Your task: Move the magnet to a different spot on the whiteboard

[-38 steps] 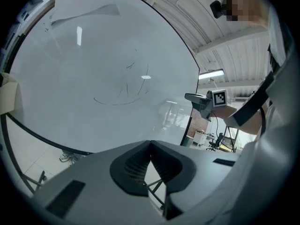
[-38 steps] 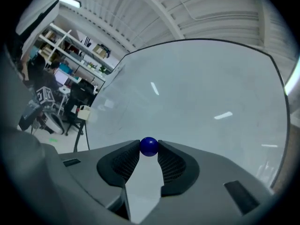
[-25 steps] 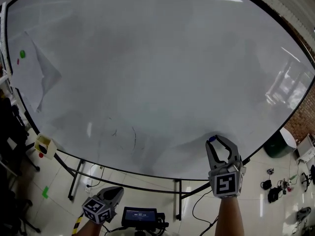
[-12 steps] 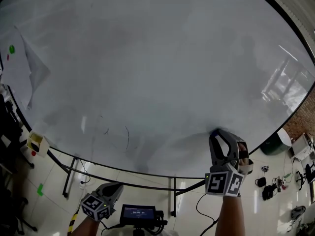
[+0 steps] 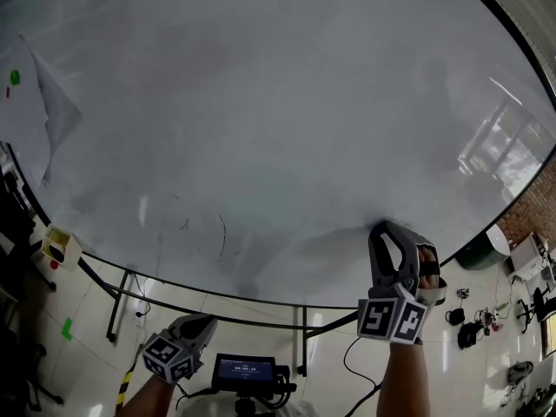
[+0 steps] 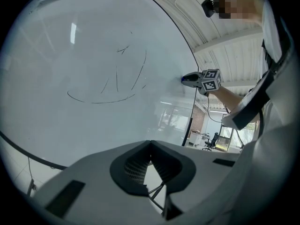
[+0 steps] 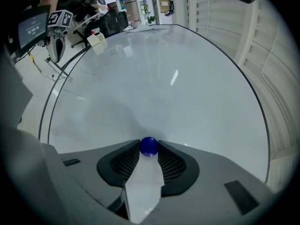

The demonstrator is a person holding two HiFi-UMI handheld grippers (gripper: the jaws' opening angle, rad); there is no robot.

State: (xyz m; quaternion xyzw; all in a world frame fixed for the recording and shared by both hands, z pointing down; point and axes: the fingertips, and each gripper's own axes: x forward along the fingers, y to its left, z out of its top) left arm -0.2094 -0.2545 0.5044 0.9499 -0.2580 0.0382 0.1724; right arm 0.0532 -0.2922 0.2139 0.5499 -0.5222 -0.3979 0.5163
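Where the white surface [image 5: 261, 102] curved away at the far left, a sheet of paper [image 5: 39, 120] hung on it under a small green magnet [image 5: 15, 77]. Below its edge sat a yellow box [image 5: 54, 246]. Low down, off the surface and above the tiled floor [image 5: 95, 320], the left tongs [image 5: 207, 322] hung with their marker cube facing the camera. In the left gripper view the left tongs [image 6: 150, 142] were together at the tips, with nothing between them. A small screen [image 5: 246, 373] sat just beside them at the bottom.

Thin pen scribbles [image 5: 217, 233] marked the lower middle of the surface, and they showed as loose curved lines [image 6: 112, 83] in the left gripper view.

Farther right, the right tongs [image 5: 382, 230] reached up to the lower part of the surface, tips against it. In the right gripper view the right tongs [image 7: 149, 150] were clamped on a round blue magnet [image 7: 149, 145], which was pinched between the tips and lay at the surface, well apart from the scribbles and the paper. Beyond the right edge stood a dark bin [image 5: 482, 250].
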